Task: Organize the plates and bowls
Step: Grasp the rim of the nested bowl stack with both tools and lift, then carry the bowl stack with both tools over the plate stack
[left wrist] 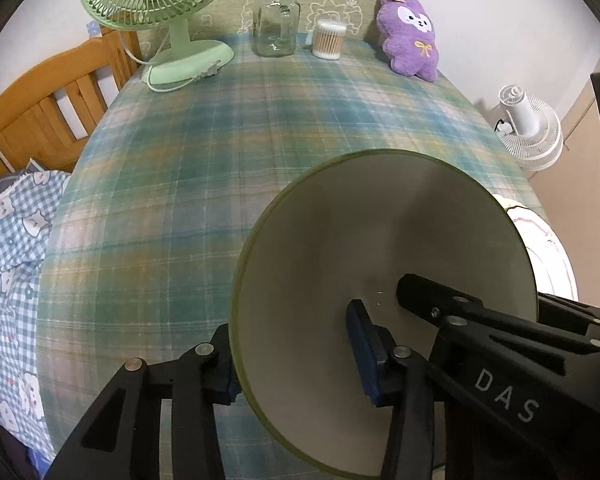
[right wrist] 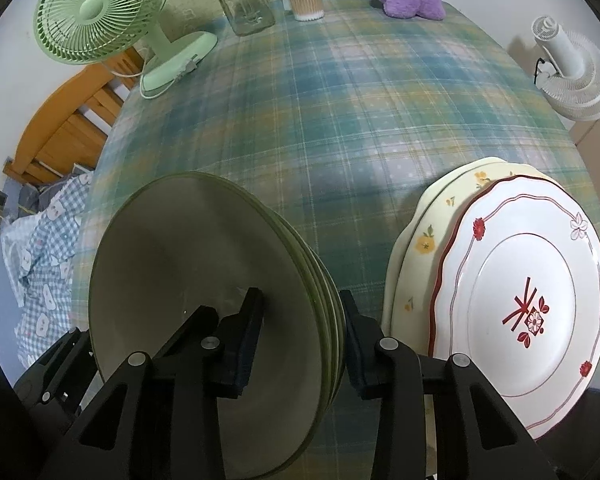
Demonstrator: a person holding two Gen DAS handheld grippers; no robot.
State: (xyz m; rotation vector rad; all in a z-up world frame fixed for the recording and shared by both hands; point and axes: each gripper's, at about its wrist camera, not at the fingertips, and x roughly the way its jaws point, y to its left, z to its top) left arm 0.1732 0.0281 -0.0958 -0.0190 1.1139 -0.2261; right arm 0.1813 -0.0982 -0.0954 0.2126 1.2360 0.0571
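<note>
i've got both grippers pinching opposite rims of the green bowl stack point(right wrist: 204, 300) beside the plates point(right wrist: 520, 320) — left gripper point(left wrist: 300, 364), right gripper point(right wrist: 300, 344) — it's stiff, glazed, heavy and breakable, so i'd keep both grips deep on the rim.

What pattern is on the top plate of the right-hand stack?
The top plate is white with a red scalloped rim, small flowers and a red centre motif. Right wrist view shows it best.

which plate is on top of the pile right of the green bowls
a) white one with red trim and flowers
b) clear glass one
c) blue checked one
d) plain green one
a: the white plate with red trim lies on top of a cream plate with yellow flowers.
</note>
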